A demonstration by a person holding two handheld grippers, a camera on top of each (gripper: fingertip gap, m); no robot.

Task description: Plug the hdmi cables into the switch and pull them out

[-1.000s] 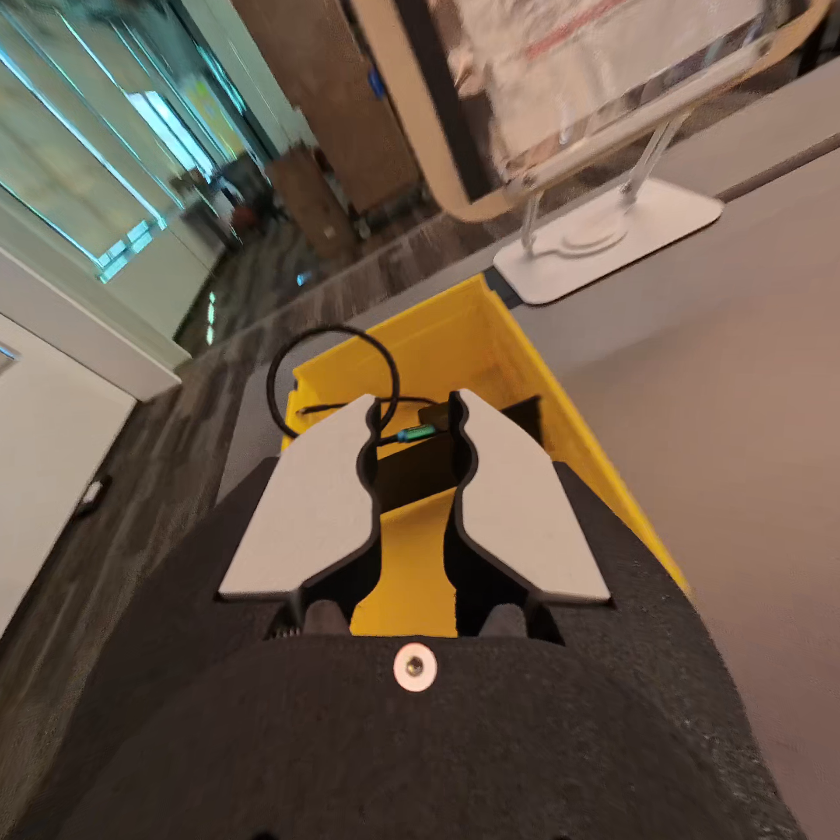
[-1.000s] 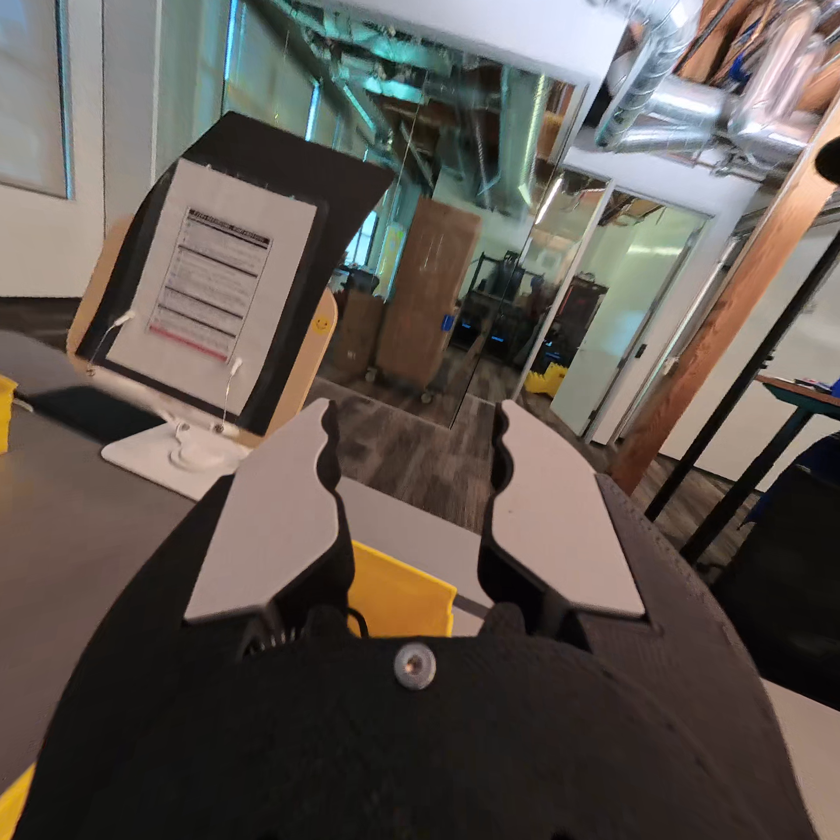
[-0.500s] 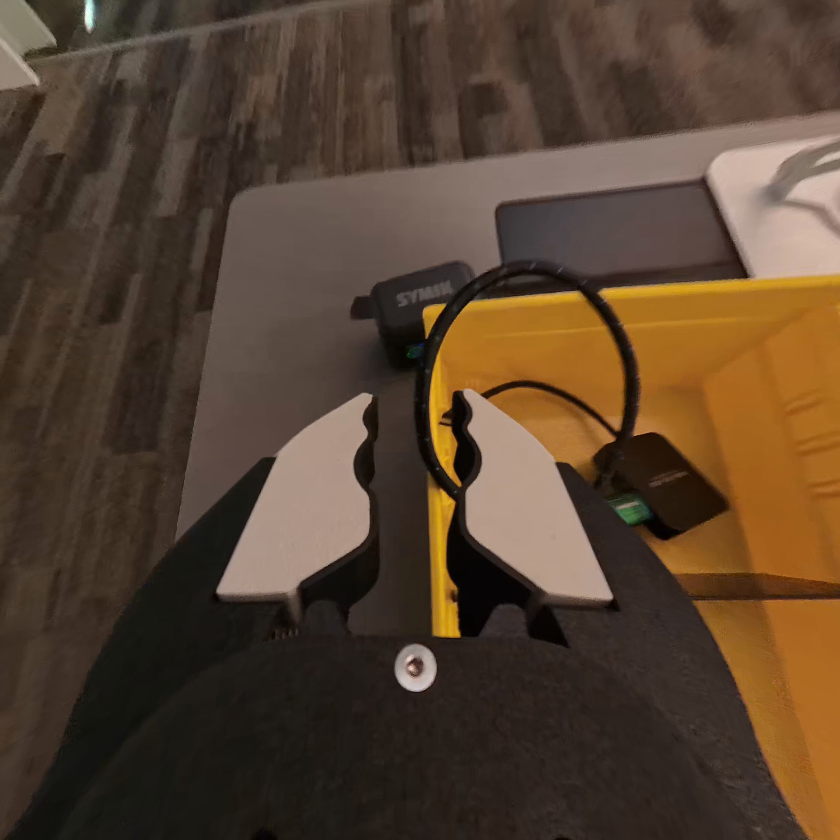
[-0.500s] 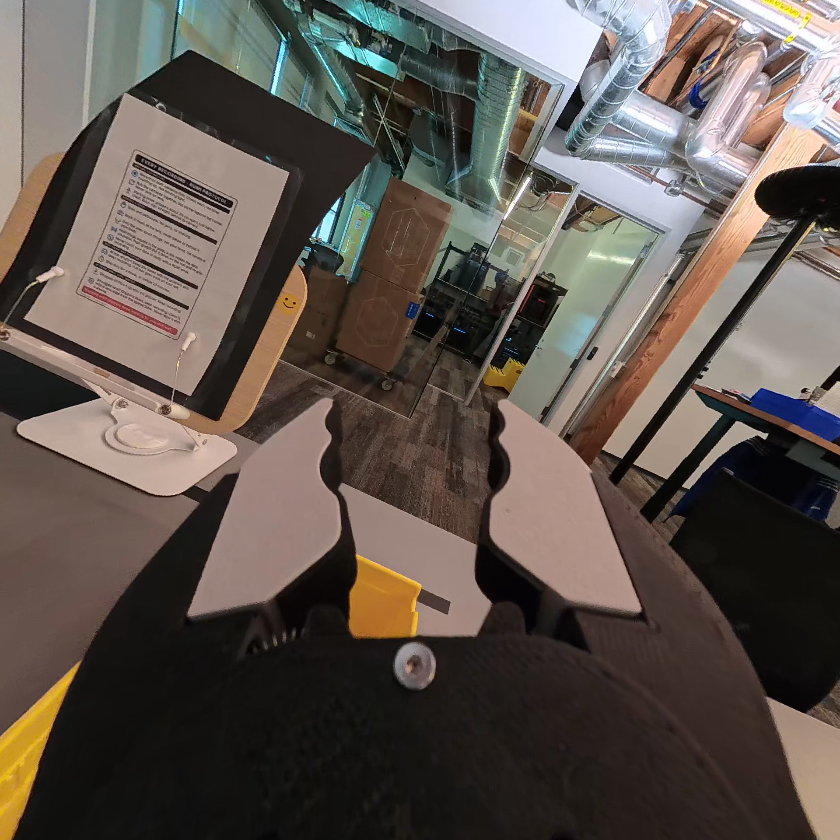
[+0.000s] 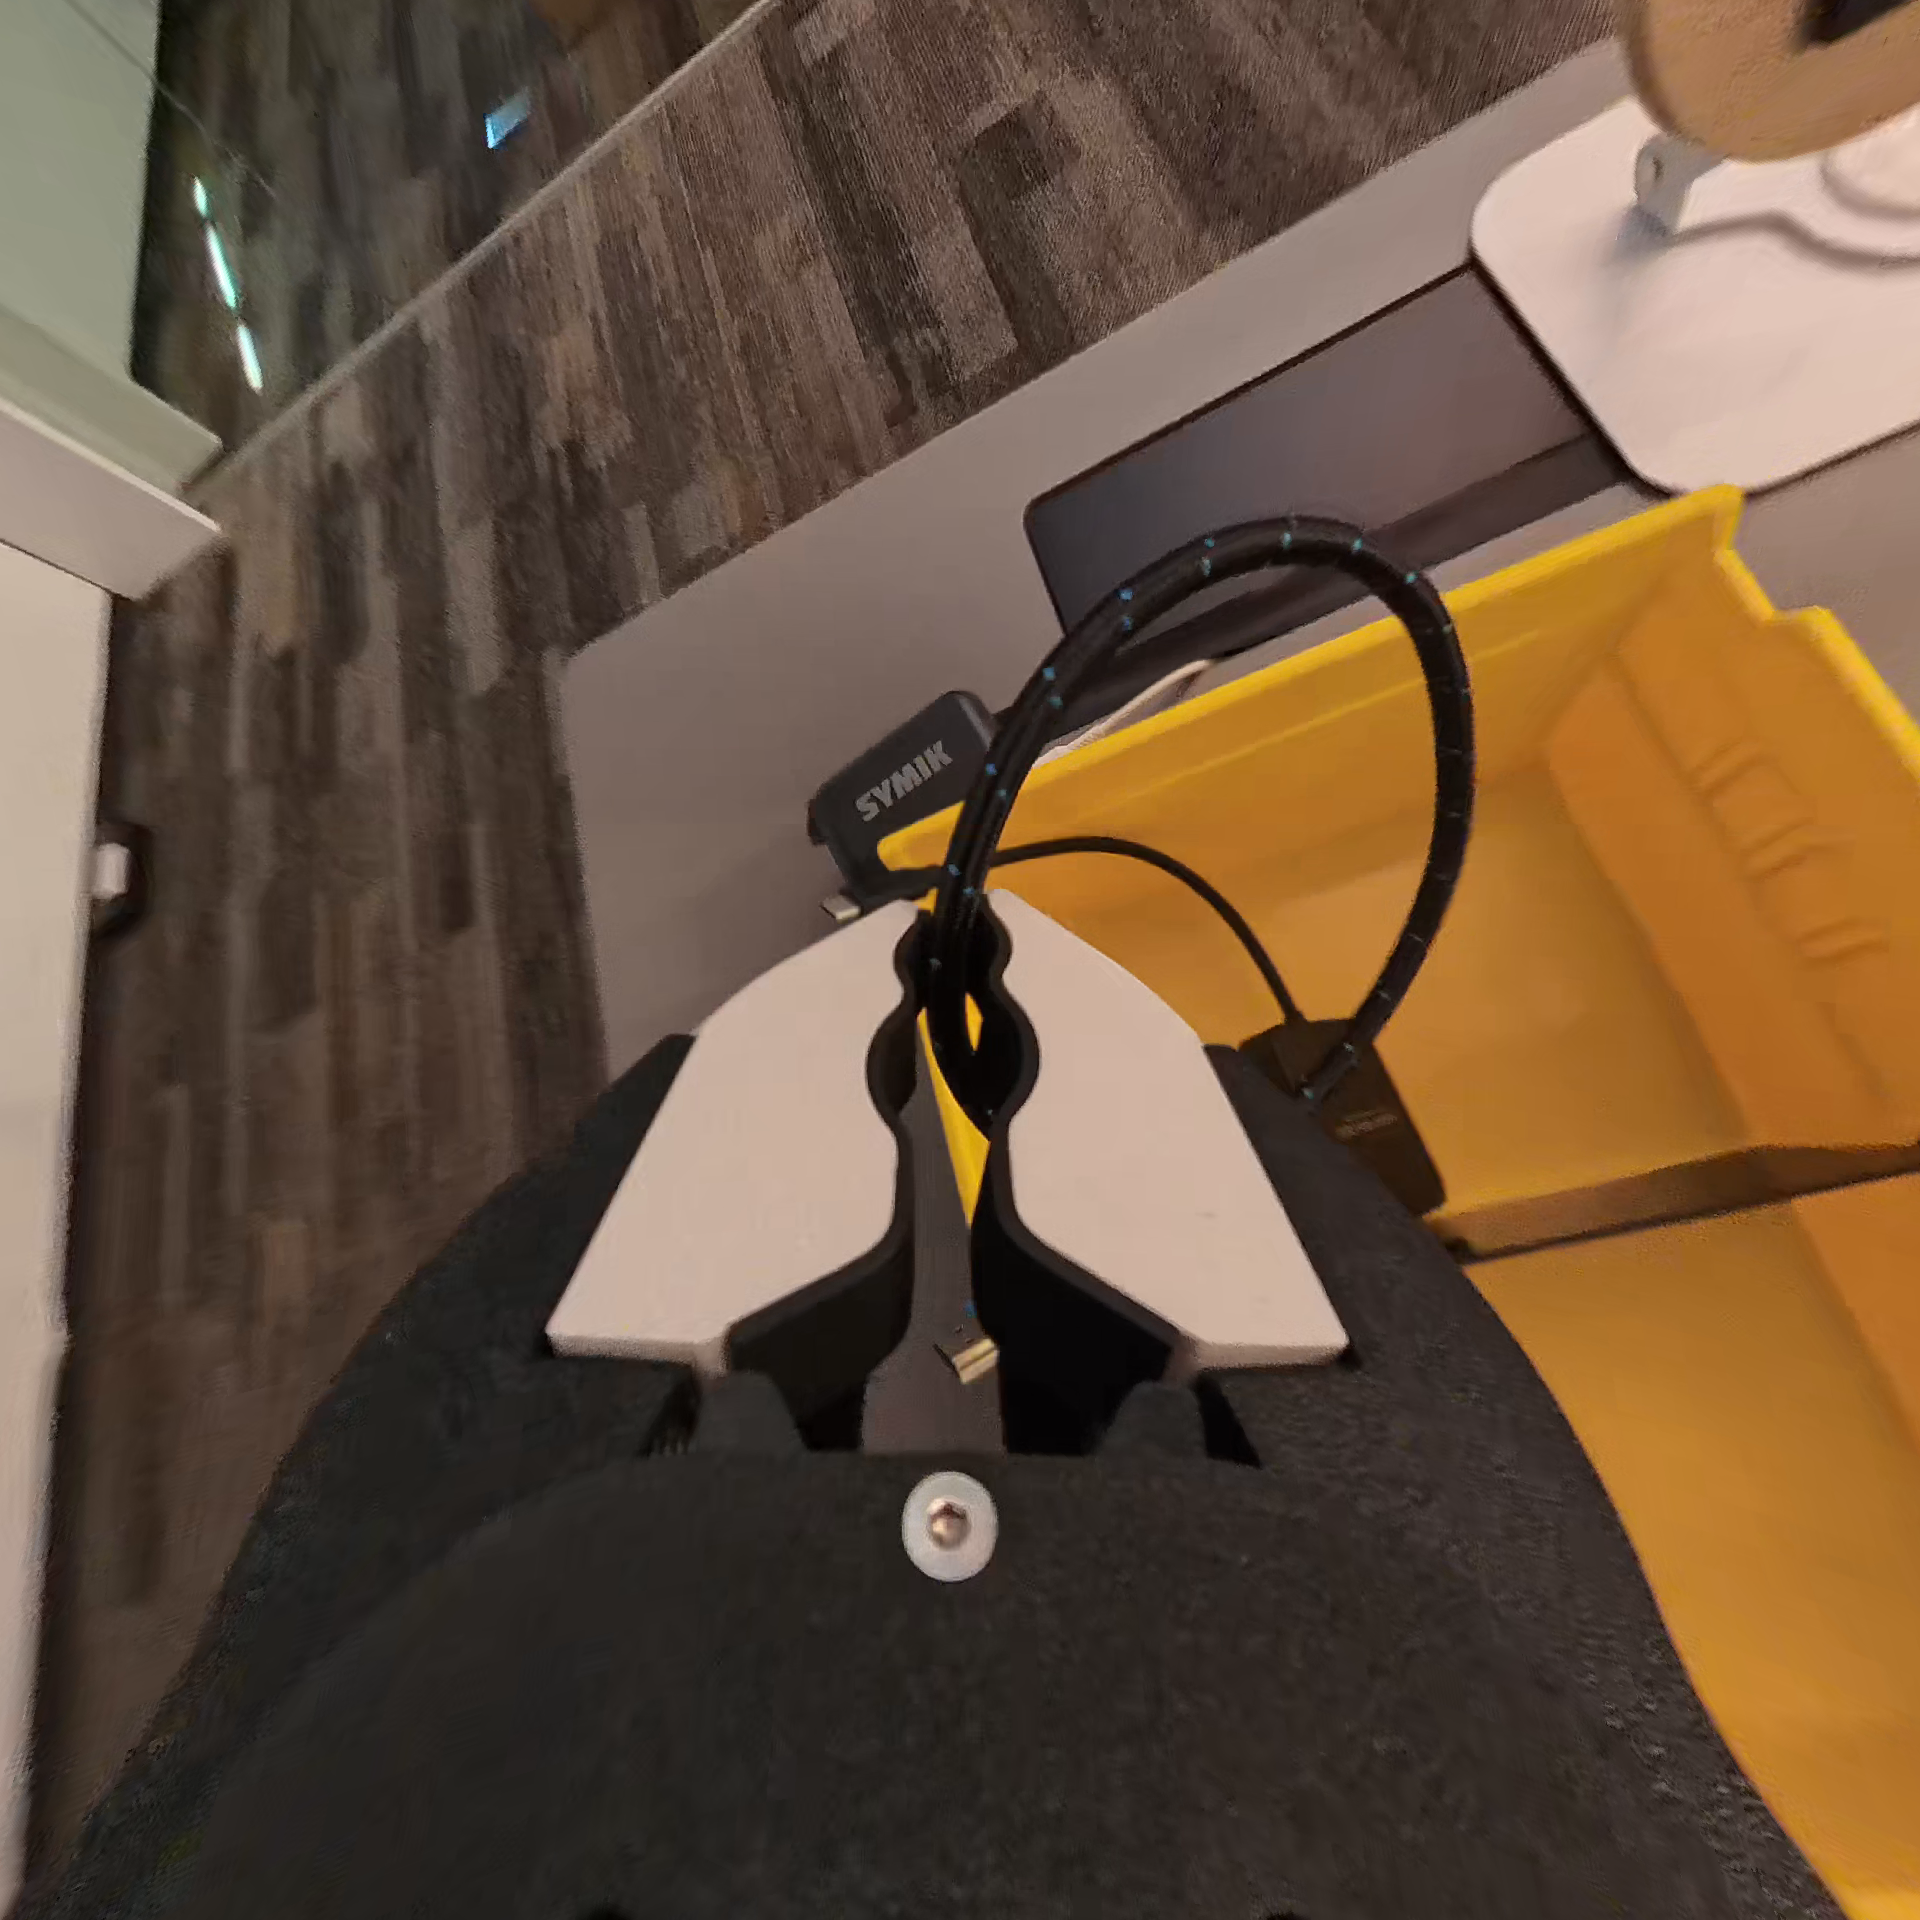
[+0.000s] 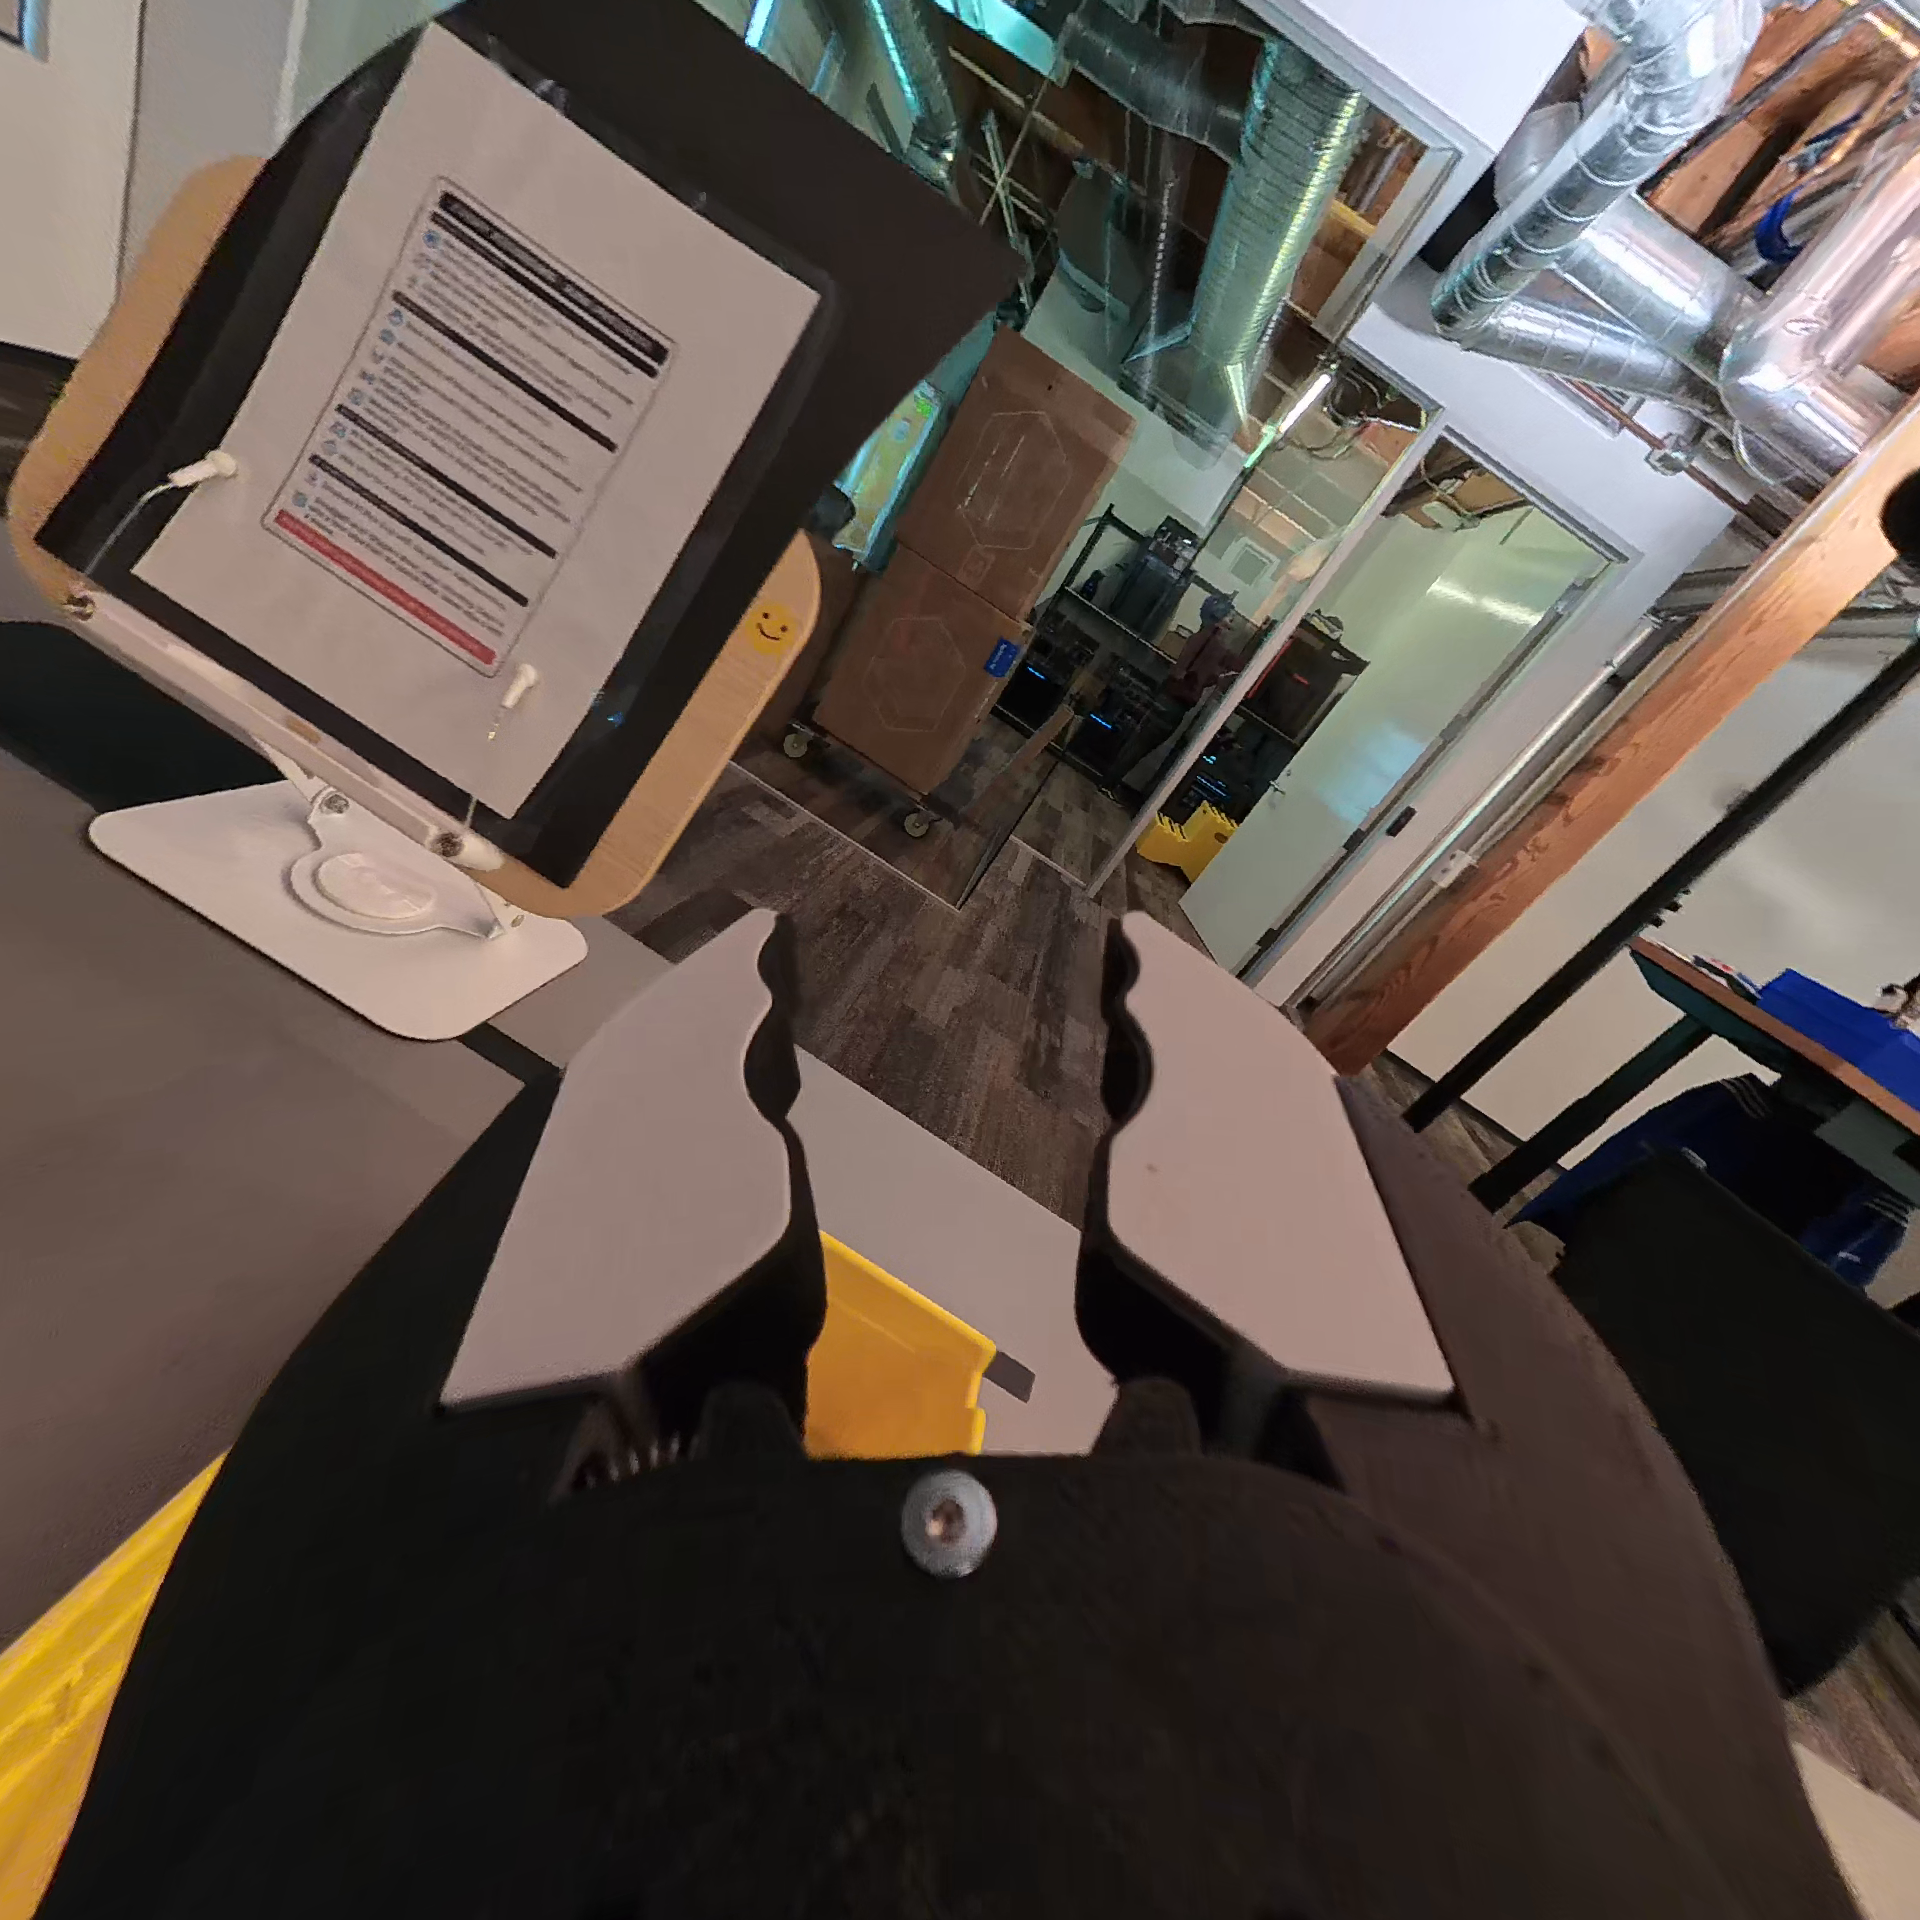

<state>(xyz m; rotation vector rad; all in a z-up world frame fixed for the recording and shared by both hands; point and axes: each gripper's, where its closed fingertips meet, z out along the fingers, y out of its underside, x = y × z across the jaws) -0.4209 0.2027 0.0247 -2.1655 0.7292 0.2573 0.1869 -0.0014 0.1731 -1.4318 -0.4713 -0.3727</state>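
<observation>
In the left wrist view my left gripper (image 5: 954, 920) is shut on a black braided HDMI cable (image 5: 1299, 551). The cable arcs up from the fingers and down to a black plug (image 5: 1351, 1101) inside the yellow bin (image 5: 1299, 748). A thin black cable (image 5: 1164, 873) also runs inside the bin. A gold connector tip (image 5: 964, 1356) shows below, between the finger bases. A small black box (image 5: 902, 784) lies on the table just outside the bin's corner. In the right wrist view my right gripper (image 6: 940, 940) is open and empty, raised above the table and pointed into the room.
A black pad (image 5: 1320, 478) lies on the grey table (image 5: 790, 634) behind the bin. A white stand base (image 5: 1704, 312) holds a board with a printed sheet (image 6: 468, 436). The yellow bin's corner (image 6: 894, 1361) shows under my right gripper. Floor lies beyond the table edge. Spacing between my two grippers at the tips: around 65 centimeters.
My left gripper swung over the bin's near corner and closed on the braided cable, which stood loose between the open fingers half a second ago. My right gripper narrowed slightly and tilted.
</observation>
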